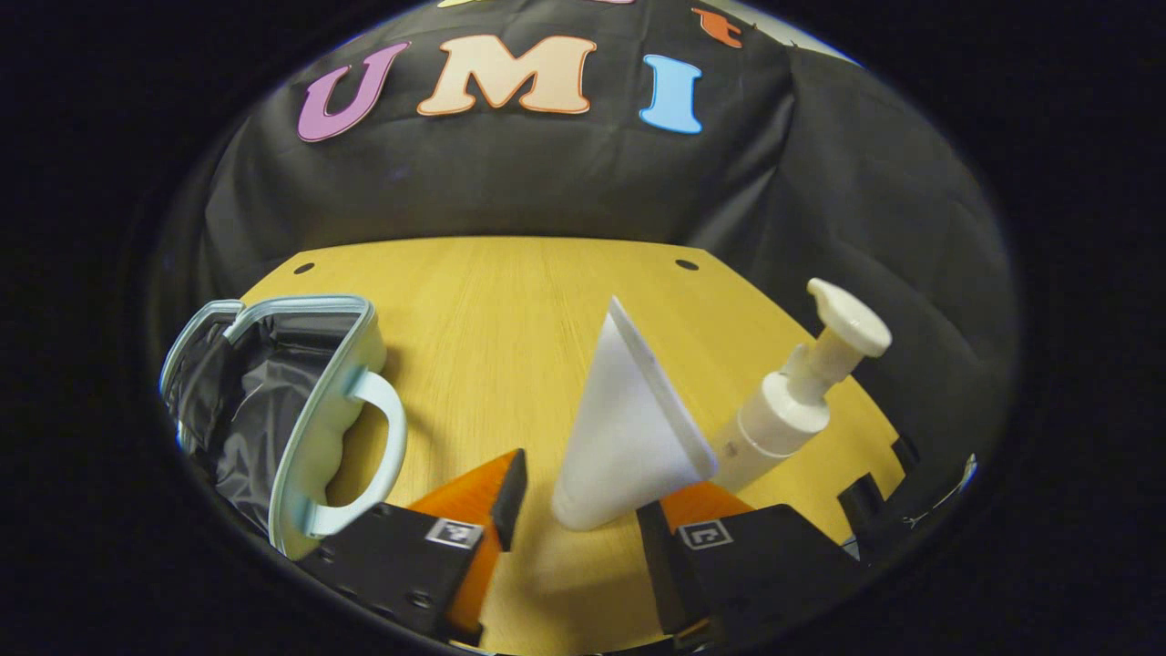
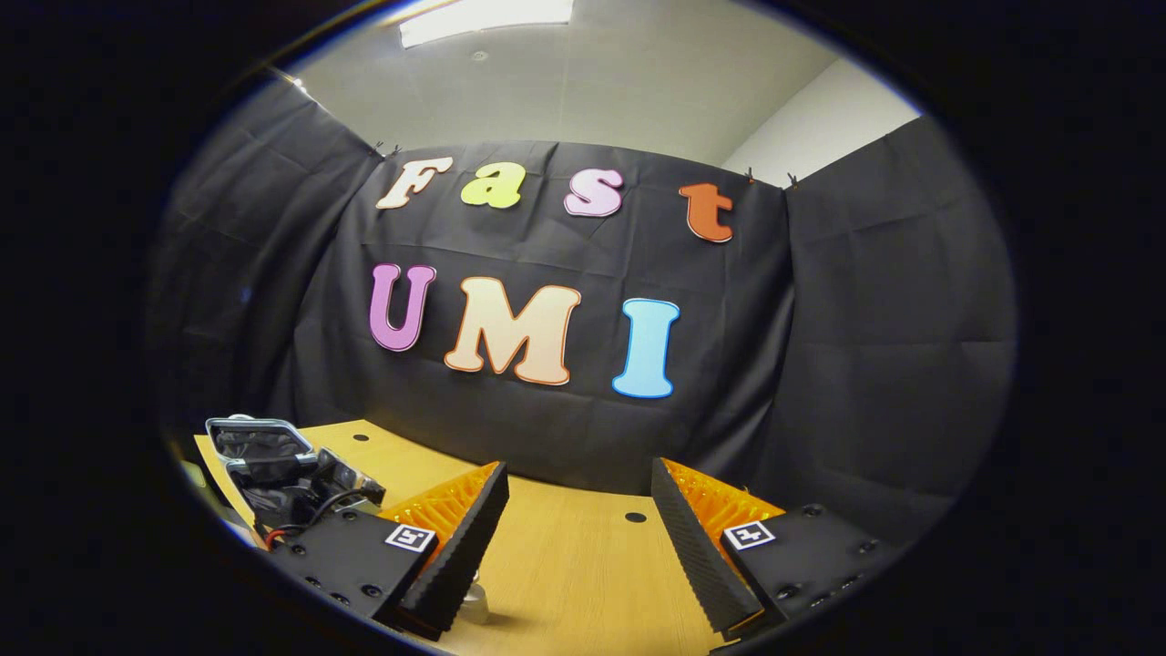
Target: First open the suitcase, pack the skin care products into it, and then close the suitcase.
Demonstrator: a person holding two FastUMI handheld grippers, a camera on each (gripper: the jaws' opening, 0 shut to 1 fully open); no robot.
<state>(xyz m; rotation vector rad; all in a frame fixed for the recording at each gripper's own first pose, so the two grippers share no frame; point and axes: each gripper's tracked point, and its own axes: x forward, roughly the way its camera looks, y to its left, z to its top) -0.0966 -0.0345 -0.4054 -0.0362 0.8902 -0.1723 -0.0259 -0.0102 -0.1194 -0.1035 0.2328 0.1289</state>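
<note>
The suitcase [image 1: 319, 410] lies open at the left of the left gripper view, pale mint with a handle and a dark lining. A white tube [image 1: 629, 419] stands on its cap just ahead of my left gripper [image 1: 583, 510], whose fingers are open on either side of the tube's base. A white pump bottle [image 1: 797, 392] leans right behind the tube. In the right gripper view my right gripper [image 2: 578, 515] is open and empty above the table. The open suitcase [image 2: 250, 437] sits far left there, partly hidden by a dark gripper body with cables [image 2: 301, 487].
The wooden table [image 1: 510, 310] has small holes near its back edge, and black cloth walls close it in. A small pale object [image 2: 474, 606] shows under the right gripper's left finger; I cannot tell what it is.
</note>
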